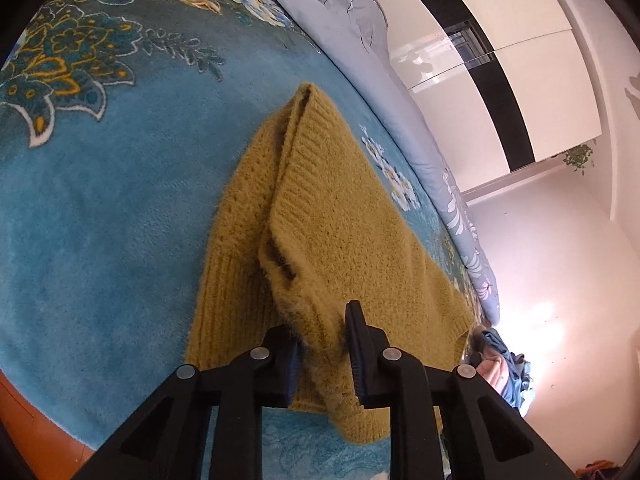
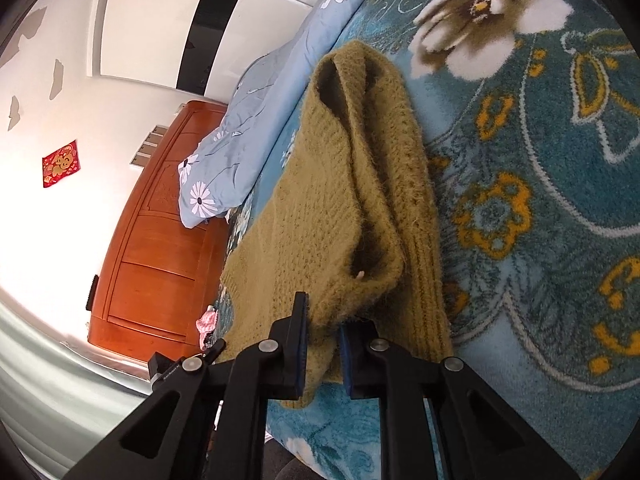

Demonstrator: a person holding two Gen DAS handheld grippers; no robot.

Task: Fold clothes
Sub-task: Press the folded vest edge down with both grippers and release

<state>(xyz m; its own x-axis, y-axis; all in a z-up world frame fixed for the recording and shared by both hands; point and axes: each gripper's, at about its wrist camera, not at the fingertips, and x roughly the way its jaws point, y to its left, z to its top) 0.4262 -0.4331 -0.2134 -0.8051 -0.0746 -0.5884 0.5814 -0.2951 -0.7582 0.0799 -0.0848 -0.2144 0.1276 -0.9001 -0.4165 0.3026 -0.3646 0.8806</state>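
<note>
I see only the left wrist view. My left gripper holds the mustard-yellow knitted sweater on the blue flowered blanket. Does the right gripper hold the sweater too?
Observer: Yes. The right gripper has the mustard-yellow knitted sweater pinched between its fingers.
Operator: What stands behind the bed on that side?
Observer: An orange-brown wooden cabinet against the wall.
Operator: Anything on that wall?
Observer: A red square paper decoration.
Operator: Any other clothes near?
Observer: A small pink item lies beside the sweater's edge, by the cabinet.
</note>
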